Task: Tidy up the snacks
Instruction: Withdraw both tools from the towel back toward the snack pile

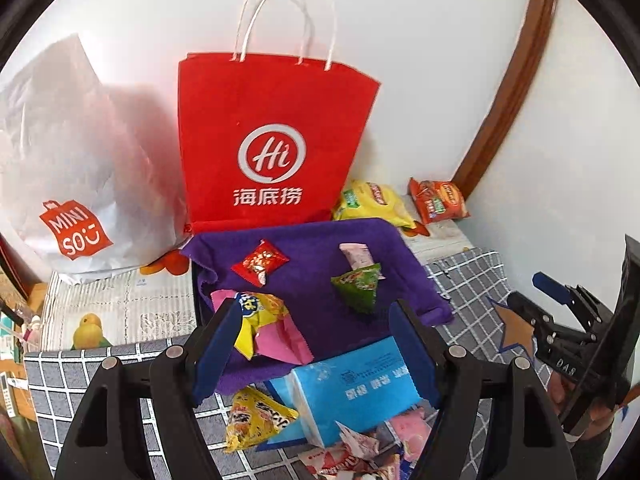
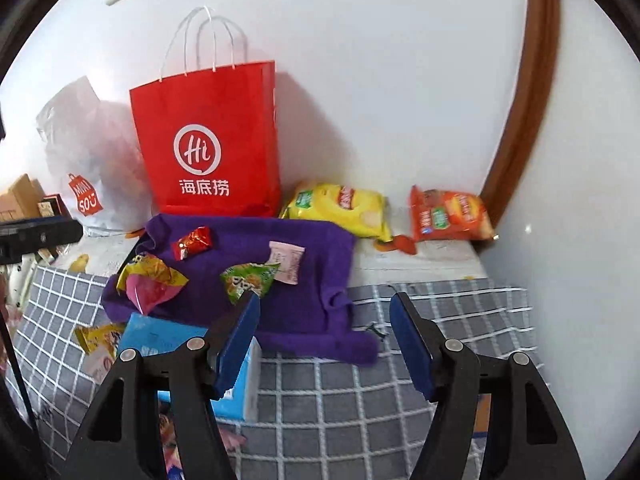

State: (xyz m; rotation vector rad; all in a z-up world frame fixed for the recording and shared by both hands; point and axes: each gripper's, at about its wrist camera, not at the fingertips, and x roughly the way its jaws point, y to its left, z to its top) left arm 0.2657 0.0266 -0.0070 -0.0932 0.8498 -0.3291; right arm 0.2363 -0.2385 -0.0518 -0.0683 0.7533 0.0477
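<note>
A purple cloth (image 1: 316, 268) (image 2: 288, 308) lies on the table with small snacks on it: a red packet (image 1: 260, 264) (image 2: 191, 242), a green triangular packet (image 1: 358, 286) (image 2: 246, 280), a pink-white packet (image 1: 356, 256) (image 2: 286, 260) and a yellow-and-pink packet (image 1: 268, 324) (image 2: 152, 280). A blue tissue pack (image 1: 352, 388) (image 2: 160, 340) lies at the cloth's near edge. My left gripper (image 1: 312, 344) is open and empty above the cloth's near edge. My right gripper (image 2: 324, 336) is open and empty over the cloth's near right corner; it also shows in the left wrist view (image 1: 560, 300).
A red paper bag (image 1: 272, 140) (image 2: 208, 140) and a white Miniso bag (image 1: 76, 184) (image 2: 84, 184) stand against the wall. Yellow (image 1: 376, 200) (image 2: 340, 208) and orange (image 1: 438, 200) (image 2: 448, 216) chip bags lie at the back right. More packets (image 1: 256, 420) lie near the tissue pack.
</note>
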